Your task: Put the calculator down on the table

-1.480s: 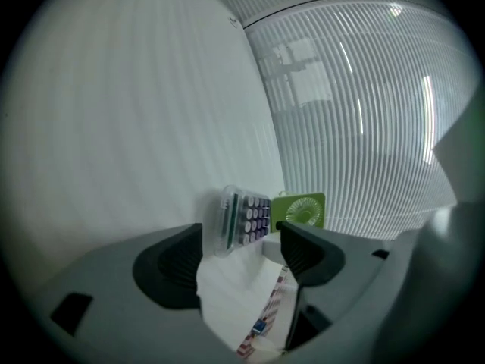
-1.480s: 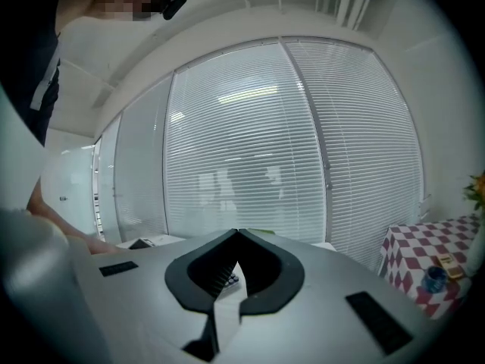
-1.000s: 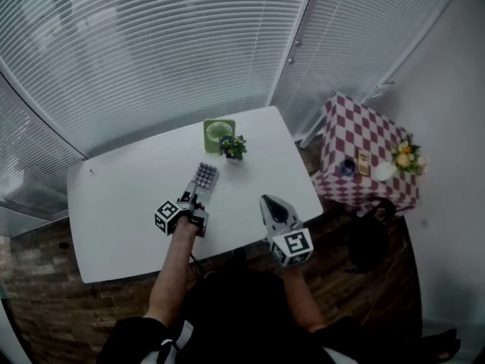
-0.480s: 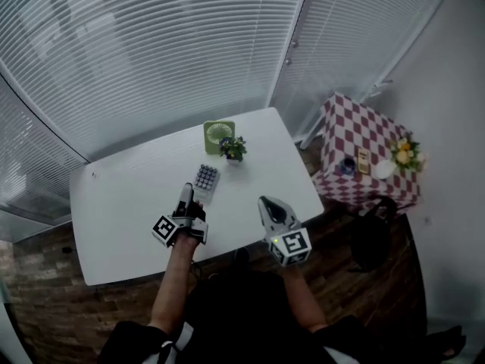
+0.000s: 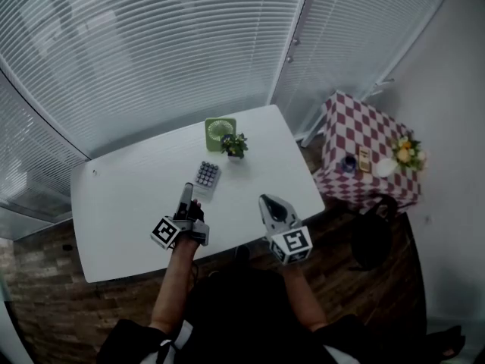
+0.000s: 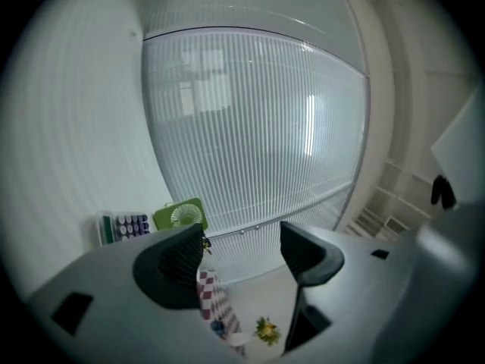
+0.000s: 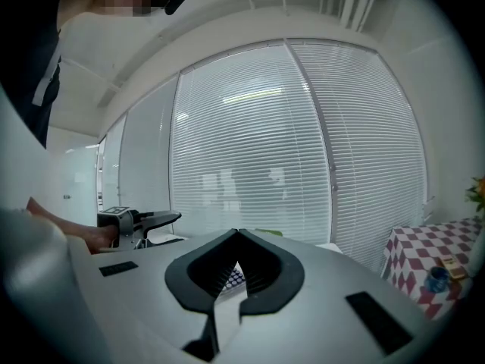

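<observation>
The left claw [image 5: 186,191] stood released, its two jaws well apart with nothing between them, held low over the near part of the white worktop [image 5: 121,196] and pointing toward the far side. The person's hand [image 5: 188,222] gripped it from behind.

Just beyond its tips and a little to the right lay the calculator [image 5: 206,176], flat on the worktop with its keys up and outside the jaws. Farther off stood a small green fan [image 5: 220,133], and just beside that, on its near right, a little potted plant [image 5: 235,145].

The right claw [image 5: 270,202] was clenched — its tips met and held nothing — and it hung over the near right edge of the worktop, well apart from the calculator.

Off to the right stood a small table under a red-and-white checked cloth [image 5: 360,135] with yellow flowers [image 5: 405,155] on it. White blinds [image 5: 151,51] filled the far side.
</observation>
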The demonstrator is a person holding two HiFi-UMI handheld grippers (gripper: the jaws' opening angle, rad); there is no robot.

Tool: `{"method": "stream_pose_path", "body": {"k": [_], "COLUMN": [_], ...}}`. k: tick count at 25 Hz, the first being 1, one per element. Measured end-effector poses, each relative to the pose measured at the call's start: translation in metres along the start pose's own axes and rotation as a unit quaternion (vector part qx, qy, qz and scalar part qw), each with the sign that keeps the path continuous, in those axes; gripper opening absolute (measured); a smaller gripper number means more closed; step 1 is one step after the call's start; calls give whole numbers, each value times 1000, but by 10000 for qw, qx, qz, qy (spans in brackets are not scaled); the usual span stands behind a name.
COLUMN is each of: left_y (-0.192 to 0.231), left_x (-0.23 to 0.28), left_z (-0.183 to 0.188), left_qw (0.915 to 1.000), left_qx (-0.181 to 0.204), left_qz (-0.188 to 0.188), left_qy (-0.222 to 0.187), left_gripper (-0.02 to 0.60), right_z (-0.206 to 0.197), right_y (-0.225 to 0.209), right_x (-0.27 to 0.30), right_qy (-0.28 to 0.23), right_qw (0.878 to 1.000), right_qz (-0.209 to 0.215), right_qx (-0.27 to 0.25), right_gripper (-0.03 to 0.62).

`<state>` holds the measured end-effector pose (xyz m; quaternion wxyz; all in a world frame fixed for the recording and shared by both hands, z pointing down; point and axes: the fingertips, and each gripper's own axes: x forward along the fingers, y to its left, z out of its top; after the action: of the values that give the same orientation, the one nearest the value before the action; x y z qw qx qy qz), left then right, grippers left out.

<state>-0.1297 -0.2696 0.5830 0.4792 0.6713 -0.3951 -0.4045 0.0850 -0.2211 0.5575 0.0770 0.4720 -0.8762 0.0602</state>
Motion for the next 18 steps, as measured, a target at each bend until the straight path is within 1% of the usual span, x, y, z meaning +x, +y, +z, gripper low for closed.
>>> {"method": "stream_pose_path", "body": {"k": [1,2,4,5,7,9,11,12,14,15,17,18], "left_y": [-1,0,1,0,-4,-17,-33,-41,-51,-55,-67,-72], "left_x": [-1,-2,-3,-3,-5,-4,-2,-1,-1,-2,-3,-4], "left_z": [0,1,3,3,2,1,0,-1,-3,-4,-5,-7], "left_qw": [9993,9969,9877,9813,9641,9419,9146,9016,8795,8666,8365,8234], "left_qx": [350,755,1492,1841,2554,3263,3954,4240,4688,4926,5422,5615], "left_qz": [71,168,328,397,495,471,400,373,375,384,376,363], "left_qy": [74,159,321,397,535,647,753,773,725,699,703,733], "left_gripper": [298,298,298,298,298,298,298,298,298,298,298,298], "right_z": [-1,-2,-1,1,2,2,0,0,-1,0,0,-1], "right_y": [0,1,3,3,2,3,1,0,-1,0,1,1], "right_x": [0,0,1,1,0,1,1,1,1,1,1,1], "right_qy": [20,50,82,70,19,-31,-59,-61,-43,-42,-26,-1], "right_qw": [10000,10000,9999,9999,10000,10000,10000,10000,10000,10000,10000,10000], "right_qz": [-2,3,46,37,9,39,19,14,3,1,-20,-33], "right_qx": [-18,-8,71,85,61,83,41,29,31,28,23,30], "right_gripper": [6,6,6,6,6,6,6,6,6,6,6,6]}}
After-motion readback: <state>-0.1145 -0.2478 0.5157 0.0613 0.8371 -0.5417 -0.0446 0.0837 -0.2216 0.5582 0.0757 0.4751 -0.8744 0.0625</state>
